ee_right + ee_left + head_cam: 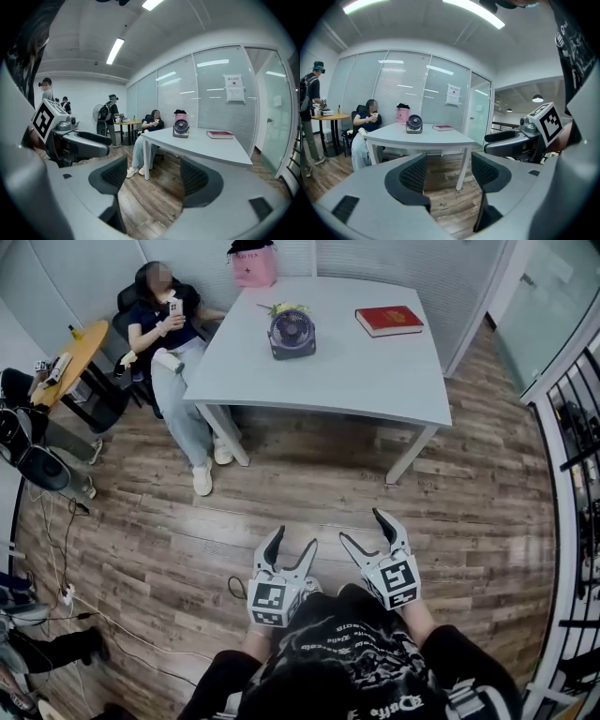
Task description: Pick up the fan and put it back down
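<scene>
A small dark desk fan (292, 334) stands upright on the white table (356, 371), towards its far side; it also shows small and distant in the left gripper view as the fan (414, 124) and in the right gripper view as the fan (181, 127). Both grippers hang over the wooden floor, well short of the table. My left gripper (292, 545) is open with nothing between its jaws, seen close as the left gripper (447, 171). My right gripper (364, 529) beside it is open and empty too, likewise the right gripper (154, 176).
A red book (388, 320) lies right of the fan and a pink bag (254, 265) stands at the table's far edge. A seated person (173, 343) is at the table's left corner, by a round wooden table (70, 357). Cables (66, 596) run along the floor at left.
</scene>
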The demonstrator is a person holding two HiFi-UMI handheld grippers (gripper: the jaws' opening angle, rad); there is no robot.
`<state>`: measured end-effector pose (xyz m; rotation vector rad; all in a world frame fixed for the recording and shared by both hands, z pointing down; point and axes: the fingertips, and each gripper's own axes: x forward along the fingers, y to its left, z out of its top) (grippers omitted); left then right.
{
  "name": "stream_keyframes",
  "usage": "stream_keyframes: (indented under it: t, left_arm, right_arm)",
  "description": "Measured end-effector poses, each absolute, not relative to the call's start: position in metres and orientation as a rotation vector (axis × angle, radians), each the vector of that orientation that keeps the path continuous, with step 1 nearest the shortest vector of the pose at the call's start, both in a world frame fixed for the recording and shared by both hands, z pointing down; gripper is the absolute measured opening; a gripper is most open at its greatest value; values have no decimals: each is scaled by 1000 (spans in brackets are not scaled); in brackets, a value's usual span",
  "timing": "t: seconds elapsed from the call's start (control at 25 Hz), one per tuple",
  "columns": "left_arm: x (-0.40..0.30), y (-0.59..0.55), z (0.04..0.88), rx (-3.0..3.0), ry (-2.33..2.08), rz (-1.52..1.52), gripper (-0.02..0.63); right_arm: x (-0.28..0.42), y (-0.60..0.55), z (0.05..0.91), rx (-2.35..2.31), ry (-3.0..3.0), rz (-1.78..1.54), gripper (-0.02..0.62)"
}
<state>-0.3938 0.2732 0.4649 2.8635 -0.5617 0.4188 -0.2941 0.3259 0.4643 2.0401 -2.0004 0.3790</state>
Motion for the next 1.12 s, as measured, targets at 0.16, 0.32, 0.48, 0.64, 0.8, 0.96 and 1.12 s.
stream_keyframes:
  t: [0.16, 0.32, 0.48, 0.64, 0.8, 0.96, 1.12]
  left_arm:
    - [-398, 259, 468, 2865, -556, 426, 299]
    - [-395, 250, 472, 2855, -556, 435, 299]
    - [-387, 232, 474, 2853, -594, 441, 299]
    - [-370, 212, 475, 2834, -646, 443, 299]
    - [-342, 181, 473, 2821, -706, 451, 299]
    - [-315, 155, 475, 2800, -737, 467, 299]
    - [-286, 132, 471, 2796, -766, 471, 299]
  right_arm:
    - [-300, 314, 468, 2048, -1994, 382, 342]
    - [-297, 306, 475, 2028, -1992, 410, 342]
    - [-286, 286, 476, 2006, -2010, 391, 341]
    - [-265, 263, 476, 1970, -2035, 378, 332]
    - [-233, 226, 472, 1931, -2072, 364, 330]
    - [-203, 194, 472, 1900, -2097, 364, 330]
    - [-177, 171, 470, 1875, -2120, 362, 330]
